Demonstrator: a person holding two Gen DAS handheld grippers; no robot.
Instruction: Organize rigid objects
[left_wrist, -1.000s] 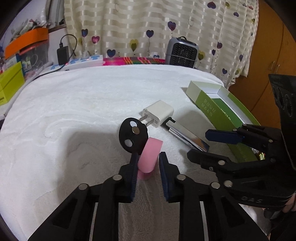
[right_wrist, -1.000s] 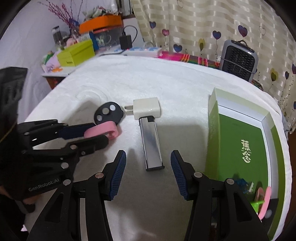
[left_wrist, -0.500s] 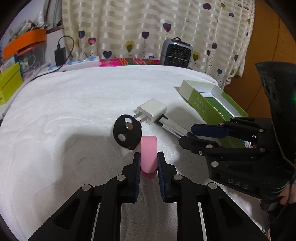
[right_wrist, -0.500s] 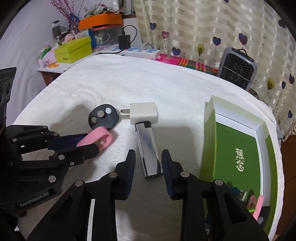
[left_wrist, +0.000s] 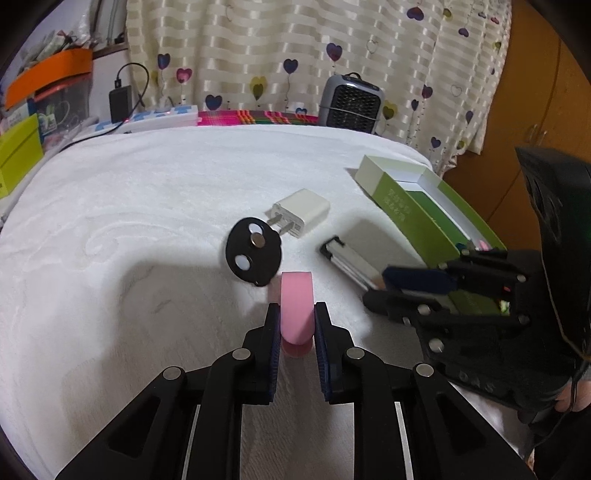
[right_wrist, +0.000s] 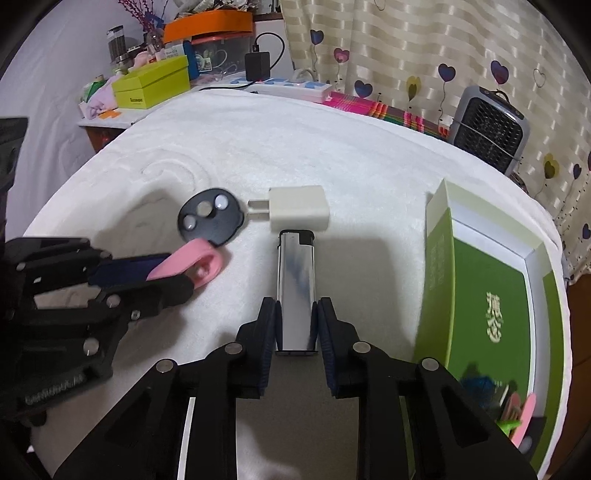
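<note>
Gripping lighter (right_wrist: 295, 284), box (right_wrist: 476, 295) txt unreadable

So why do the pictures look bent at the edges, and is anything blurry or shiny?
Both views are fisheye, so the white towel-covered table bulges and the corners go black. Right wrist view: the chrome rectangular lighter mirrors blotchy reflections, and the green open box smears near its lower end. Left wrist view: the black round key fob is slightly soft.
</note>
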